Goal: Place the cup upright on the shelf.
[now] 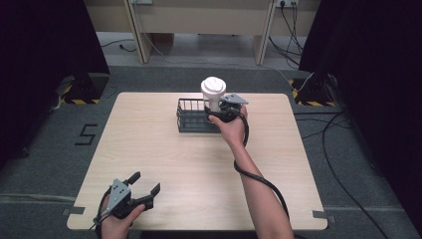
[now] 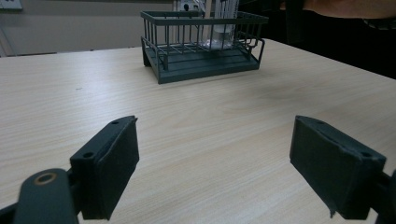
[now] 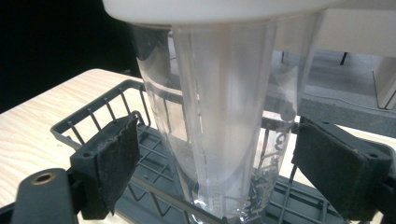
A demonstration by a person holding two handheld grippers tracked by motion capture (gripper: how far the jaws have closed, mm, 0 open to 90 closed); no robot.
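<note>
A pale wooden table (image 1: 164, 159) stands on grey carpet, black curtains at both frame edges and wooden furniture legs along the top. Just above centre, the clear cup (image 1: 213, 93) with a white lid stands in the dark wire basket (image 1: 191, 115). The right gripper (image 1: 221, 110) flanks it, jaws spread, apparently not touching. At lower left, the left gripper (image 1: 146, 188) rests with jaws spread.

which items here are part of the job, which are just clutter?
In the job:
- clear cup with white lid, standing in the basket
- dark wire basket
- right gripper, jaws open either side of the cup

Lying about:
- left gripper, open, idle at the near table edge
- floor cables
- desk legs behind the table
</note>
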